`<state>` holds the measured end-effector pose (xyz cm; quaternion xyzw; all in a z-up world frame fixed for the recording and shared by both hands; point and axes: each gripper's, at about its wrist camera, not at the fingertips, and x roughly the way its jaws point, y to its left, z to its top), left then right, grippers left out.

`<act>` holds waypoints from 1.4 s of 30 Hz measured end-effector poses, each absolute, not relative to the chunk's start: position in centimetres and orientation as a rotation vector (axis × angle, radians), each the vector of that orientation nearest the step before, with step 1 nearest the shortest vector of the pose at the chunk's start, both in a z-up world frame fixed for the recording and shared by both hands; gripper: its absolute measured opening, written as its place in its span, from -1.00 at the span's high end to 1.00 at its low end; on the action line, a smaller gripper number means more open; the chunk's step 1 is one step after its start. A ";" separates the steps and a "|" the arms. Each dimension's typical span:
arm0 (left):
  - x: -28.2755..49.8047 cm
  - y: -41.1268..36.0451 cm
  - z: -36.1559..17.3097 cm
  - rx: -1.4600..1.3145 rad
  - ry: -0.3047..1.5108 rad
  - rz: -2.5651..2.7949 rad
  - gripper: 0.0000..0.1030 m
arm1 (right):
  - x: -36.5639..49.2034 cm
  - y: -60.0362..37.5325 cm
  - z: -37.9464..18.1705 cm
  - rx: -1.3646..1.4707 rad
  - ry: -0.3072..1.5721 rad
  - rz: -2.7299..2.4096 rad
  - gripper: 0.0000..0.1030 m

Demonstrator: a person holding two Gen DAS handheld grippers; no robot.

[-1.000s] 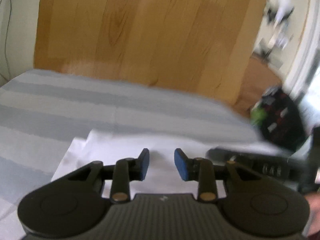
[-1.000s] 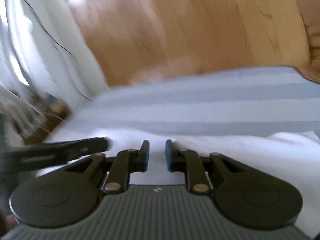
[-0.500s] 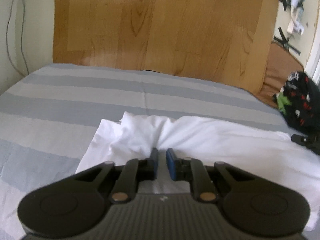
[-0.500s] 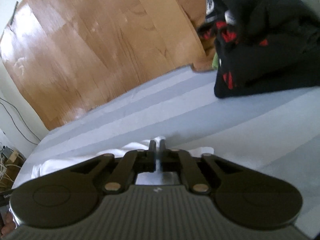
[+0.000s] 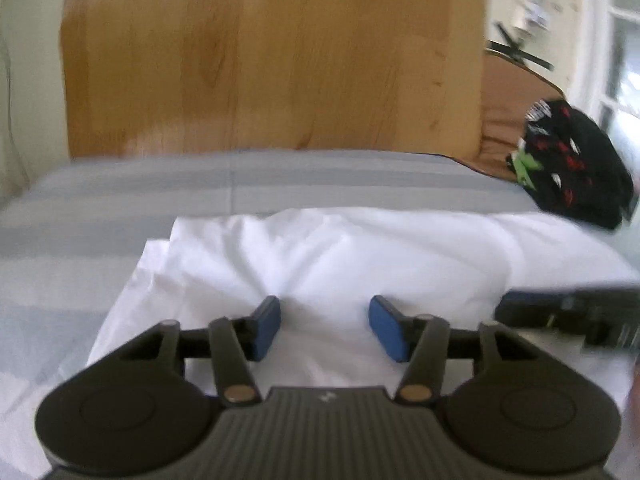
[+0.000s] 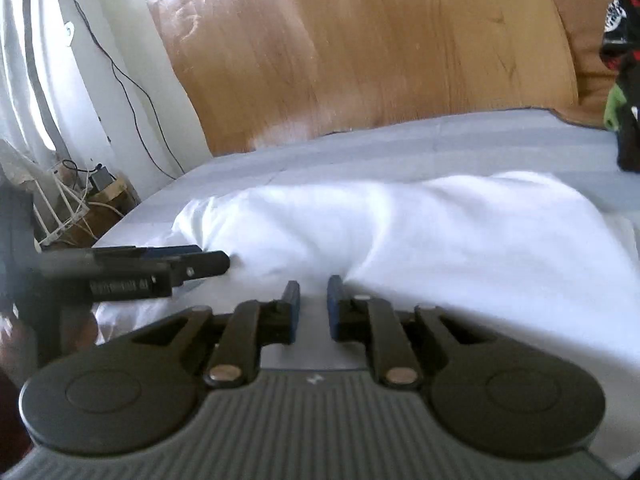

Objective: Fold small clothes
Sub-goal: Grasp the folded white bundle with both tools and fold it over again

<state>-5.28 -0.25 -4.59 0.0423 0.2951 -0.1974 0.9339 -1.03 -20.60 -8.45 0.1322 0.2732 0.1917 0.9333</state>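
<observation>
White garment point(image 5: 360, 256) lies folded and rumpled on the striped grey bed point(image 5: 120, 196), in front of the wooden headboard point(image 5: 272, 56). Left tool point(image 5: 324, 330) sits over the near edge, jaws opening, pads clear of the cloth. Right tool point(image 6: 313, 308) has narrow jaws, also opening, nothing pinched. Black patterned garment point(image 5: 576, 168) lies at far right.

Ahead of you stands a wooden headboard point(image 5: 272, 60); cables point(image 6: 76, 196) tangle by the wall, left of your grey striped bedsheet point(image 5: 120, 200)
</observation>
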 end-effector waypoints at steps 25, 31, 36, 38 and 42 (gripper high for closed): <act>-5.0 -3.9 -4.1 -0.068 0.758 -0.625 0.80 | -8.4 -35.0 -9.5 0.839 0.545 0.148 -0.23; -4.5 -3.4 -4.4 -0.136 0.766 -0.629 0.81 | -5.8 -33.0 -9.3 0.859 0.609 0.219 0.67; -3.7 -0.6 -3.3 -0.258 0.807 -0.649 0.66 | -5.9 -27.9 -2.0 0.662 0.490 0.386 0.68; -3.9 2.8 -2.1 -0.347 0.743 -0.623 0.50 | -4.8 -24.6 0.3 0.574 0.491 0.459 0.68; -5.0 11.5 -0.1 -0.459 0.630 -0.456 0.43 | -1.2 -17.5 1.9 0.433 0.539 0.583 0.68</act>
